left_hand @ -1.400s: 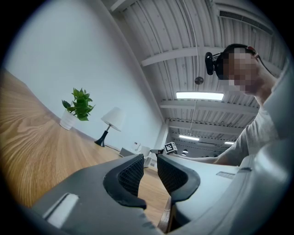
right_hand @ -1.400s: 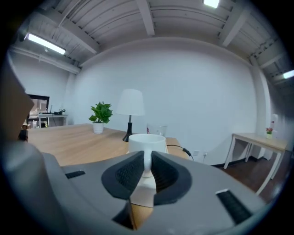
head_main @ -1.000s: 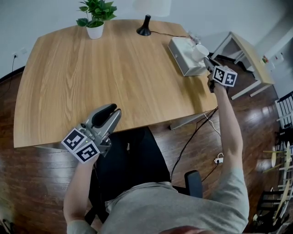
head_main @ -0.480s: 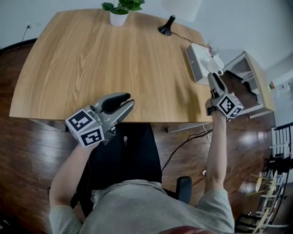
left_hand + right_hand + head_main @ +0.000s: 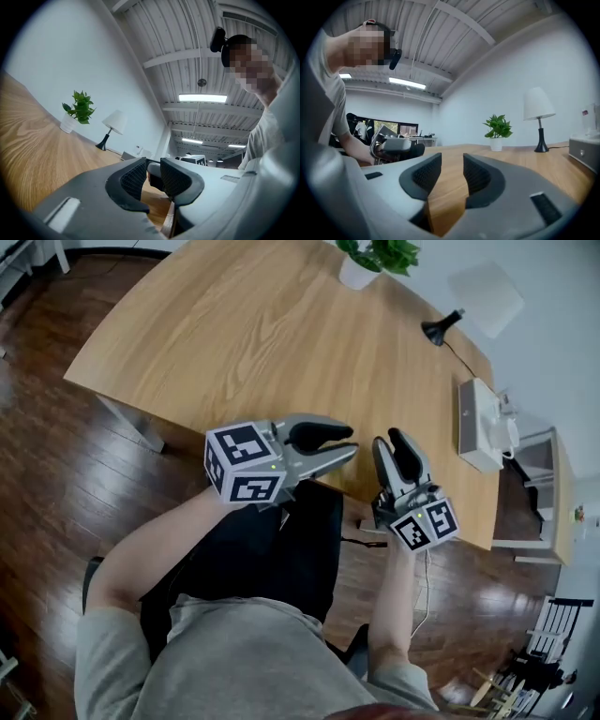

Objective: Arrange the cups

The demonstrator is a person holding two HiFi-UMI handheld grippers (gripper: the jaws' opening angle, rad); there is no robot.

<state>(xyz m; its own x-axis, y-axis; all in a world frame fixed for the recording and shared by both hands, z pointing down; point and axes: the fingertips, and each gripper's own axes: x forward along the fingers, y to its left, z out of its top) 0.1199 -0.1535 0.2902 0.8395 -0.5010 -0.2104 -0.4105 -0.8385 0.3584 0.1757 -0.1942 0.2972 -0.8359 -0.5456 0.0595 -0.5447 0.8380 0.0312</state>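
A white cup [image 5: 508, 430] rests on a grey box [image 5: 474, 424] at the table's far right edge, well away from both grippers. My right gripper [image 5: 387, 440] hovers at the table's near edge. Its jaws have just been opening and now stand apart, with only bare wood showing between the pads [image 5: 425, 174]. My left gripper [image 5: 349, 442] sits just to its left, pointing across toward it. The left gripper's jaws are also apart with nothing in them. In the right gripper view the left gripper [image 5: 396, 147] appears at the left.
The wooden table [image 5: 253, 343] carries a potted plant [image 5: 370, 259] and a black-footed lamp [image 5: 469, 306] along its far side. A small light side desk [image 5: 555, 493] stands past the grey box. Dark wood floor and a black chair lie below me.
The right gripper has left the cup on the grey box and swung back to the near edge beside the left gripper, its jaws now apart. The left gripper has stayed put.
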